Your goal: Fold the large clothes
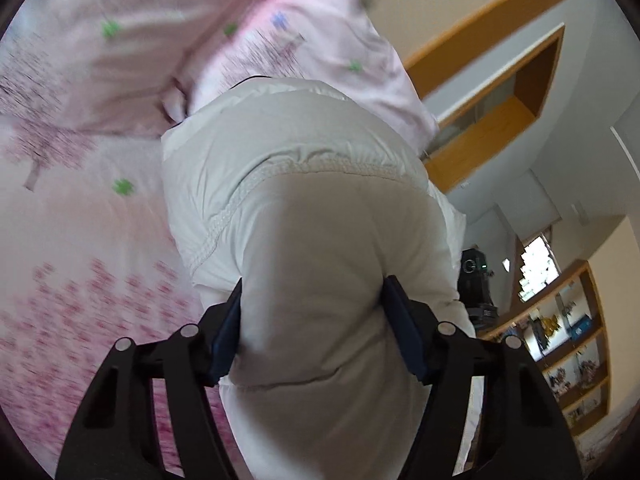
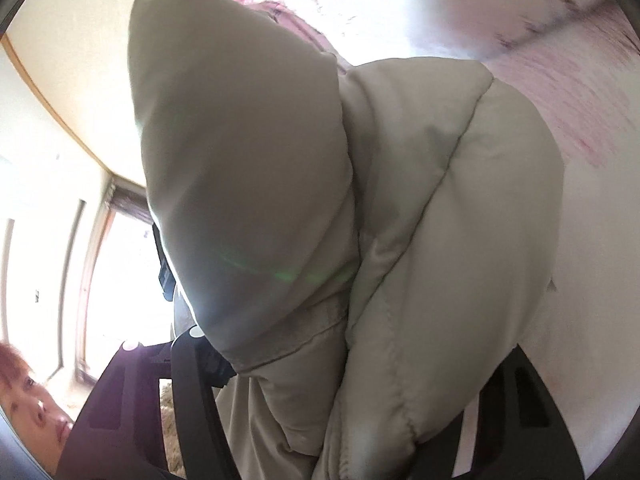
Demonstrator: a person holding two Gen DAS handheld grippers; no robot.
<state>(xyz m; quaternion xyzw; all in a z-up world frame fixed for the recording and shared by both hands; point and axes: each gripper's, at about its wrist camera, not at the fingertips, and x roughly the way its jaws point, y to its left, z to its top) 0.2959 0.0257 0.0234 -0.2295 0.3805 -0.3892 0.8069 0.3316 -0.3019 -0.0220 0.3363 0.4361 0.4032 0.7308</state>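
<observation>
A pale grey-white padded jacket (image 1: 288, 168) hangs lifted above the pink bed. My left gripper (image 1: 314, 320) is shut on a thick puffy fold of it; both dark blue pads (image 1: 228, 340) press into the fabric from either side. In the right wrist view the same jacket (image 2: 440, 220) fills the middle and drapes over my right gripper (image 2: 320, 360), hiding the fingertips. Only one left finger (image 2: 164, 264) and the black frame show beside the fabric. The jacket's bulk sits between the right jaws, which appear closed on it.
A bed with a pink floral cover (image 1: 80, 220) and a pink pillow (image 1: 320, 52) lies below. Wooden shelves (image 1: 572, 340) with small items and a wooden wall niche (image 1: 500, 120) stand to the right. A person's face (image 2: 28, 400) and a bright window (image 2: 120, 280) are at the left.
</observation>
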